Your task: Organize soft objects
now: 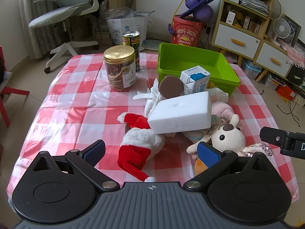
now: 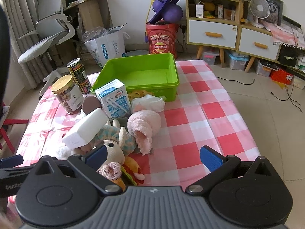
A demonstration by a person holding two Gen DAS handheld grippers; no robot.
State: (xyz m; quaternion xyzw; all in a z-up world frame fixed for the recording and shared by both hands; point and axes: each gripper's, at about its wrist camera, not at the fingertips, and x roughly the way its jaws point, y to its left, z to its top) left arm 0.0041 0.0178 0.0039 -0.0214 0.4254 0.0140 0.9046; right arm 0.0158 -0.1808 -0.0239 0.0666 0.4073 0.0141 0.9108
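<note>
Start of the sort, by the look of it: on the checked counter a green bin stands bare at the far side, soft toys heaped just before it under a foam block and beside a milk carton. Both sets of fingers spread wide and holding nothing, left gripper over the Santa plush, right gripper beside the cream doll. Next, probably: close on one toy clear of the block, then lift to the bin.

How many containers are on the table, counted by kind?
Green bin: 1
Gold-lid jar: 1
Tin can: 1
Milk carton: 1
Total: 4
</note>
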